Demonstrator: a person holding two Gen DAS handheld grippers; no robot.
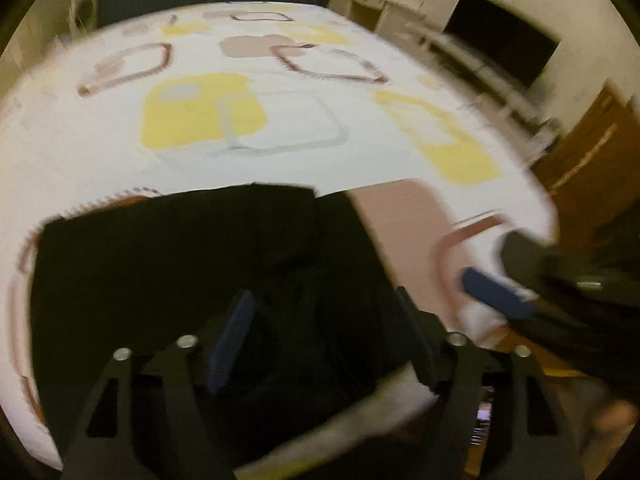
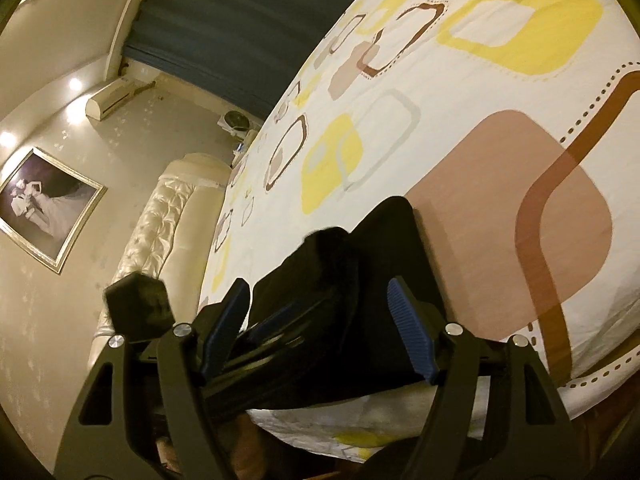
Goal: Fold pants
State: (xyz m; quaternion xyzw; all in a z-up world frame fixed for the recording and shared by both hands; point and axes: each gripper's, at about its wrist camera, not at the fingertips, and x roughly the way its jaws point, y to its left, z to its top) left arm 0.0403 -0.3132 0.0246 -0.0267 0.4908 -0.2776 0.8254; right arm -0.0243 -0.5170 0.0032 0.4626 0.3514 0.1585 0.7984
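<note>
The black pants lie folded into a compact block on the patterned bedsheet near the bed's front edge. My left gripper is open, its blue-padded fingers spread just above the near part of the pants. My right gripper is also open, over the pants from the right end. In the left wrist view the right gripper shows at the right, blurred. In the right wrist view the left gripper shows at the left.
The white sheet with yellow, brown and pink shapes covers the bed. A padded headboard and framed picture stand at the left. A dark TV and wooden furniture are beyond the bed's right side.
</note>
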